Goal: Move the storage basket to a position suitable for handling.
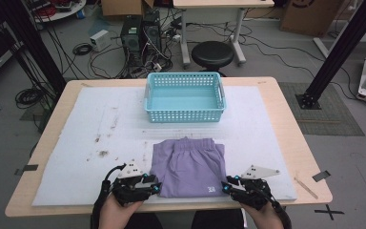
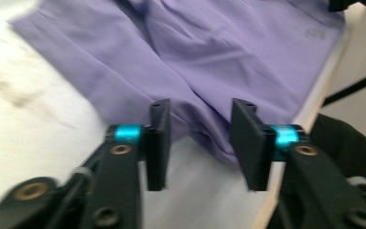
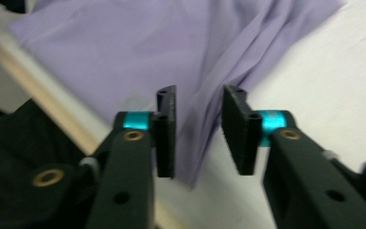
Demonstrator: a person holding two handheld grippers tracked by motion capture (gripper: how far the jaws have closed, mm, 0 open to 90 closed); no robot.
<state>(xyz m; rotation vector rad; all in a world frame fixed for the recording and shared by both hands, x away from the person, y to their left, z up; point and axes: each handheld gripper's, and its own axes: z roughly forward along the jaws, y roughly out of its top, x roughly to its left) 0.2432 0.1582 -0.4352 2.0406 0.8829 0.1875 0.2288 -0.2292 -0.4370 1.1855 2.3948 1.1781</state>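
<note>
A folded pair of lilac fabric shorts [image 1: 189,167] lies flat on the white foam mat [image 1: 76,143] that covers the light wooden bench [image 1: 295,143], near the bench's near edge and about midway between its left and right sides, with the elastic waistband toward the far side and a small white logo at the near right corner. The left hand-held gripper [image 1: 156,187] sits at the near left corner of the shorts; in the left gripper view [image 2: 198,143] its two black jaws stand apart, released, with the near edge of the lilac cloth lying between and just beyond them and neither pad pressing on it. The right hand-held gripper [image 1: 225,185] sits at the near right corner; in the right gripper view [image 3: 198,138] its jaws are likewise parted, a creased fold of the cloth running up between them without being pinched. Farther off, beyond the shorts, a light blue perforated plastic basket [image 1: 185,113] stands on the mat, well apart from both hand-held grippers.
</note>
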